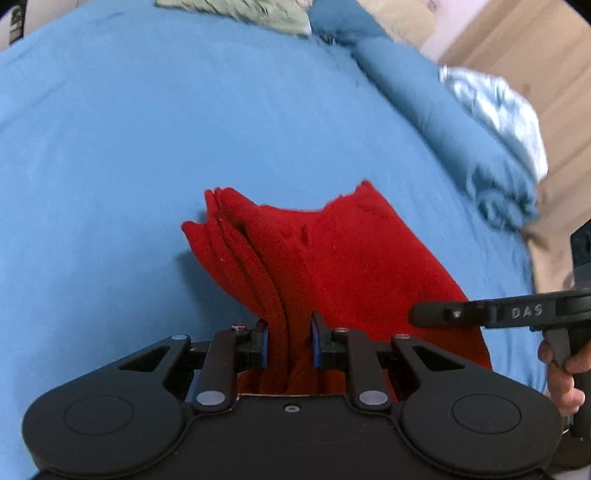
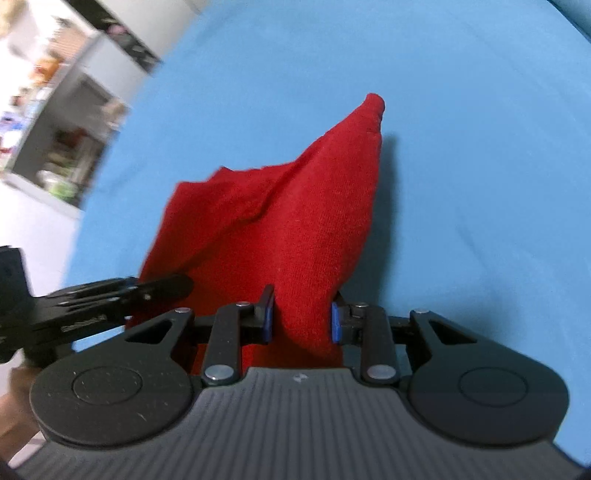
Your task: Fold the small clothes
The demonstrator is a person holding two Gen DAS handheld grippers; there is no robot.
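Here, 1 red garment [image 1: 332,258] hangs pinched between 2 grippers above the blue bedsheet [image 1: 110,147]. Left gripper [image 1: 289,341] is clamped on stacked folded edges; right gripper [image 2: 303,321] is clamped on a bunched corner. The cloth's lower part is hidden behind both bodies. Farther off, blurred: 1 rumpled blue blanket [image 1: 443,110], 1 green cloth [image 1: 240,13], cut off at the frame's top.

Home bedroom, blue bedsheet [image 1: 147,129], rumpled blue blanket [image 1: 443,122], cluttered shelves [image 2: 62,147] beside it
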